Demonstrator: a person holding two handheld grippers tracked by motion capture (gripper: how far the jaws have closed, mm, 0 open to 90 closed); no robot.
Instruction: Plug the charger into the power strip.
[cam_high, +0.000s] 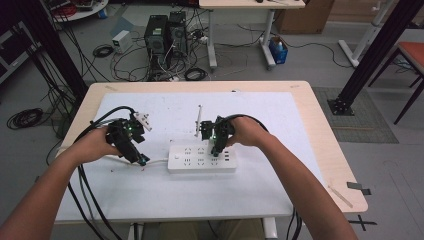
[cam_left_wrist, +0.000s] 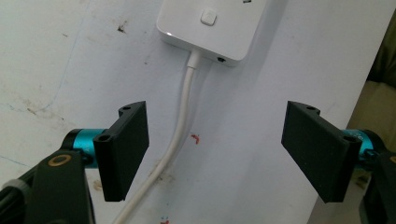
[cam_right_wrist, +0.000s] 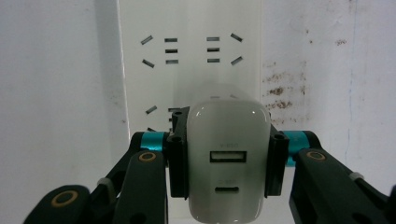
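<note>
In the right gripper view, the right tool (cam_right_wrist: 228, 158) is clamped on a white charger (cam_right_wrist: 228, 154), a smooth, glossy plastic block with rounded corners; its facing end carries a rectangular USB port and, below it, a small oval port. The flat black jaws press its two sides. Just beyond, toward 12 o'clock, lies the white power strip (cam_right_wrist: 191, 60), a long matte slab with rows of dark slot-shaped sockets.

In the left gripper view, the left tool (cam_left_wrist: 219, 151) is spread wide with nothing between its matte black, squarish pads (cam_left_wrist: 126, 144). A round white cord (cam_left_wrist: 180, 126) curves between them up to the strip's rounded end, which bears a square button (cam_left_wrist: 208, 17). The white desk (cam_left_wrist: 70, 60) cover is scuffed, with brown and red specks.

From the high view, the strip (cam_high: 200, 159) sits mid-desk, the left tool (cam_high: 131, 140) at its 9 o'clock and the right tool (cam_high: 216, 136) over its 2 o'clock part. A pale wooden rim (cam_high: 320, 115) frames the cover. Past it, at 12 o'clock, computer towers (cam_high: 166, 34) stand among tangled cables on the grey floor.
</note>
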